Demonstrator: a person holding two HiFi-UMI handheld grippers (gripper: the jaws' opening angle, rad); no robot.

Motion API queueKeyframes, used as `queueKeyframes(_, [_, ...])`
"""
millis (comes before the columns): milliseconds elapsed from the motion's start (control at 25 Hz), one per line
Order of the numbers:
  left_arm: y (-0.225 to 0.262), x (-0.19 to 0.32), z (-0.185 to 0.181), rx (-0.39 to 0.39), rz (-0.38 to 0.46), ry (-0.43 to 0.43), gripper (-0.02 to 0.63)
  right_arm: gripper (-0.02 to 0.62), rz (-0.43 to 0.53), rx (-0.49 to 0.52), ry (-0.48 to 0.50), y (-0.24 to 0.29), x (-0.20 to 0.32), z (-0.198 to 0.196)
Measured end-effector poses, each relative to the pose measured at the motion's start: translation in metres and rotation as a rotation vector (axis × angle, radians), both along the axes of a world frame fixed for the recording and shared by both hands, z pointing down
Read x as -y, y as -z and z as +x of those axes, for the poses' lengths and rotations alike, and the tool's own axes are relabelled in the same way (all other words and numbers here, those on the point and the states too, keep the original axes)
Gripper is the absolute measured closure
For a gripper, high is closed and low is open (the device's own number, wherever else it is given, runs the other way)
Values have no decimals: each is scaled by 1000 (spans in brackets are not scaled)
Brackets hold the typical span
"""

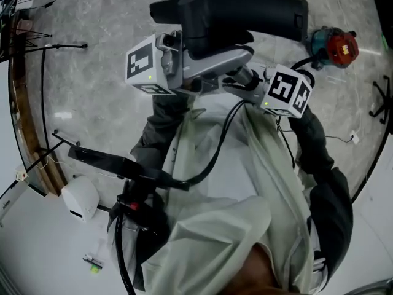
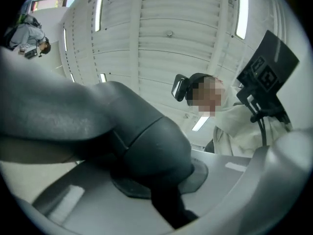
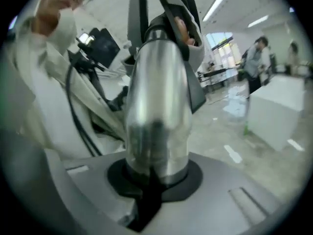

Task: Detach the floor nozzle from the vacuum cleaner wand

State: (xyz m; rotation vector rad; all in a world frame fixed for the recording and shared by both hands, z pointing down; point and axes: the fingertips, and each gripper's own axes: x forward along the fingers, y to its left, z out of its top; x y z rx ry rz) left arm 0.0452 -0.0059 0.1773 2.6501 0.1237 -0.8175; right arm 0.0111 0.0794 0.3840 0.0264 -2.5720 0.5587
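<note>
One dark floor nozzle point(image 1: 233, 11) is held up crosswise over the marble floor point(image 1: 92, 103), at the top of the head view. Its grey neck point(image 2: 146, 141) sits clamped in the left gripper point(image 2: 161, 195) (aimed up at the ceiling point(image 2: 166, 13)). The silver wand point(image 3: 156, 106) is pinched in the right gripper point(image 3: 151, 185).

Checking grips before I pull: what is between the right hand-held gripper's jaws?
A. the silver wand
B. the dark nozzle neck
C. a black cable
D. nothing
A: in the right gripper view the silver wand stands between the jaws of the right hand-held gripper, which are closed on it.
</note>
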Motion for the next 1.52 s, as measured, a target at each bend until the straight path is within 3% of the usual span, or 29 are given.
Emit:
queueKeyframes(160, [-7, 18, 4, 120, -74, 112, 538, 560, 302, -231, -481, -14, 47, 9])
queueKeyframes(240, [-15, 23, 5, 158, -109, 146, 538, 559, 358, -278, -578, -20, 54, 13])
queueKeyframes(360, [-19, 23, 3, 153, -116, 155, 537, 557, 310, -224, -482, -22, 45, 8])
queueKeyframes(520, [-18, 17, 7, 132, -85, 118, 531, 552, 125, -54, -191, -21, 18, 3])
queueKeyframes(680, [-8, -5, 12, 35, 4, 7, 529, 552, -86, 126, 160, -7, -20, 10])
queueKeyframes(760, [-11, -4, 13, 16, 12, -6, 529, 554, -164, 185, 280, -3, -27, 14])
queueKeyframes(840, [-18, 8, 10, 30, -29, 34, 531, 557, -167, 174, 257, -8, -19, 11])
queueKeyframes(920, [-20, 16, 5, 41, -62, 73, 534, 558, -109, 105, 148, -13, -8, 5])
queueKeyframes(1160, [-12, 31, -10, 118, -82, 185, 537, 558, 274, -197, -396, -21, 51, -1])
queueKeyframes(1240, [-15, 29, -7, 145, -76, 193, 537, 558, 333, -232, -486, -24, 55, 3])
queueKeyframes(1360, [-18, 13, 2, 106, -54, 130, 535, 557, 284, -187, -408, -27, 36, 10])
queueKeyframes(1520, [-8, -12, 4, 20, 54, 15, 531, 554, 100, 15, -45, -18, 0, 5])
